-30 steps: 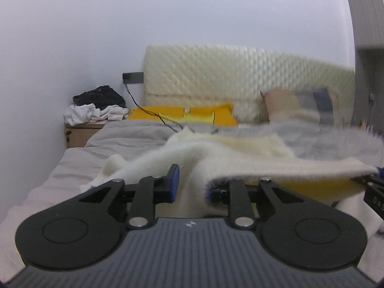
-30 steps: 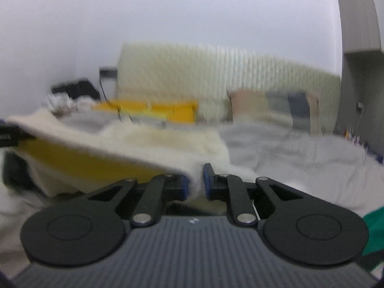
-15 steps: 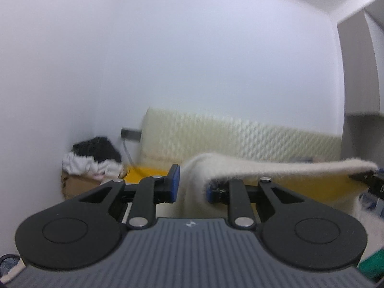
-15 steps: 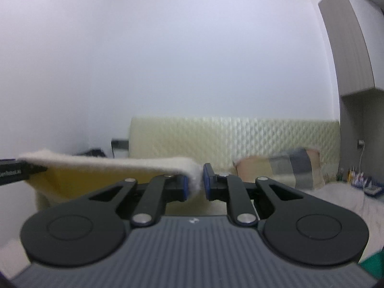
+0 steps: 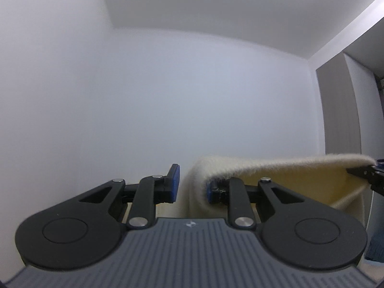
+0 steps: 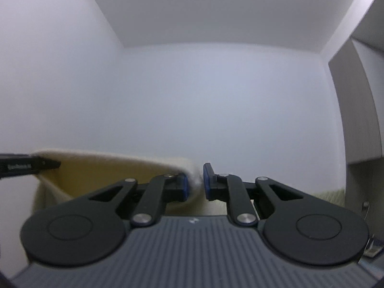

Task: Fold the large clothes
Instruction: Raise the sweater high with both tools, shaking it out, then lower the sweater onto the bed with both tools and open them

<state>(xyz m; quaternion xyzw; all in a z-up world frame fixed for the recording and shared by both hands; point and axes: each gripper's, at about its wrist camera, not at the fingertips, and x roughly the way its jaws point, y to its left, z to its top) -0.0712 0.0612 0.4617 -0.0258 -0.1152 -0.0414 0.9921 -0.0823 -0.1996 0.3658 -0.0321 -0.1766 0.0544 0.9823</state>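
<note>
Left gripper (image 5: 190,183) sitting narrow, cream fleece garment (image 5: 276,165) bunched between its blue pads; fabric pressing against the right pad, a sliver of gap showing beside the left pad (image 5: 174,183), so full clamping is hard to tell but the cloth is hanging from it. Garment's top edge stretching taut from this gripper off to its right, yellowish inner face showing below the edge. Right gripper (image 6: 195,182) pinching the other corner, jaws nearly closed on the fleece (image 6: 115,163), which is running away to its left. Gray cabinet (image 6: 355,110) standing right of the right gripper, white wall (image 6: 192,96) ahead of both
</note>
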